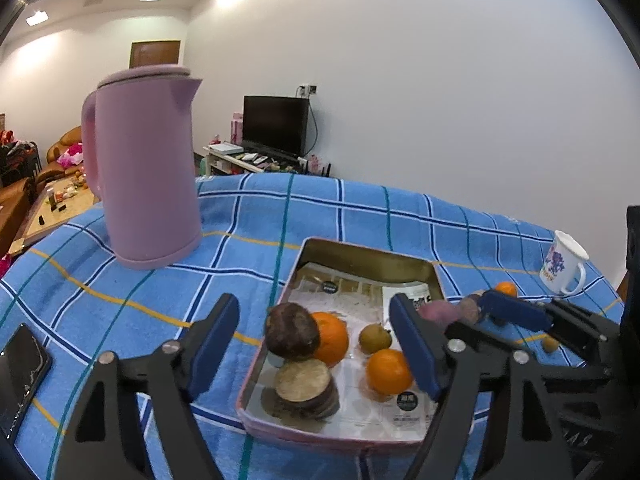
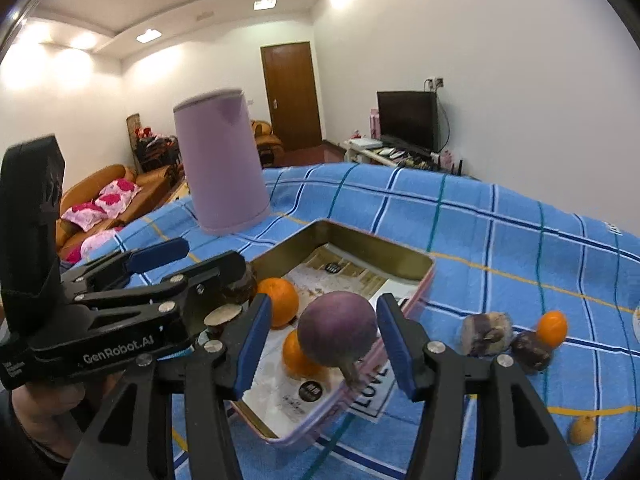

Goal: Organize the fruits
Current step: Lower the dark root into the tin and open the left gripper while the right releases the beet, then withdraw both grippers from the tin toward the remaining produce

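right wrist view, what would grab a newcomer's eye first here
A round purple fruit sits between the open right gripper fingers, over the tin tray's near rim. Behind stands a tall pink kettle on the blue checked cloth, and bright oranges lie in the tray.

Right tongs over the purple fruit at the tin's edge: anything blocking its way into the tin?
Nothing visible. The purple fruit sits between the open right tongs, at the tin rim. Two oranges lie just inside; the far end is bare.
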